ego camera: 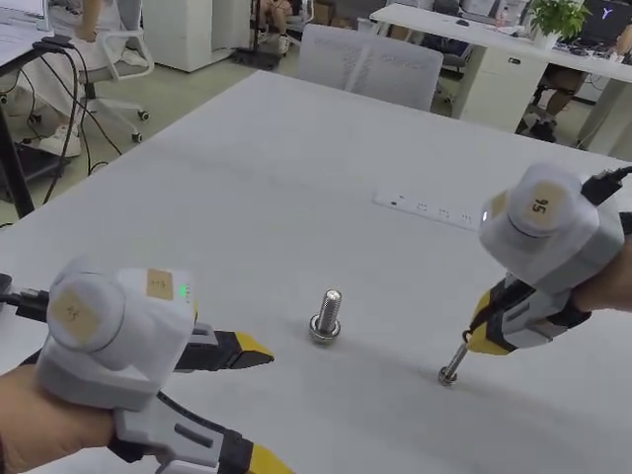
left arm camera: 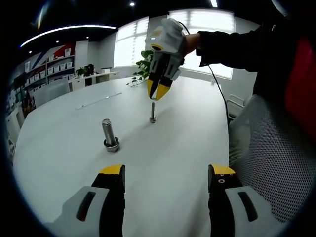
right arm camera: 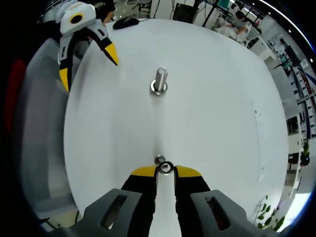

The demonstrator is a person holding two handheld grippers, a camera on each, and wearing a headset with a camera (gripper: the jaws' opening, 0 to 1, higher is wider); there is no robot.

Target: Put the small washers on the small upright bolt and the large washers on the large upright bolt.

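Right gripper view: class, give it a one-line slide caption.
Right gripper holds a small washer at the small bolt; the large bolt stands beyond.

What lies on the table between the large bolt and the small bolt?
Nothing: the head view shows bare table between the large bolt and the small bolt.

A long white power strip (ego camera: pixel 425 209) is lying flat on the white table (ego camera: pixel 247 178), toward its far right part. A grey chair (ego camera: pixel 370 64) is standing just beyond the table's far edge, and a white swivel chair (ego camera: pixel 114 49) is standing on the floor at the far left. A green potted plant (ego camera: pixel 558 18) is sitting on a white desk (ego camera: pixel 464 28) at the far right.
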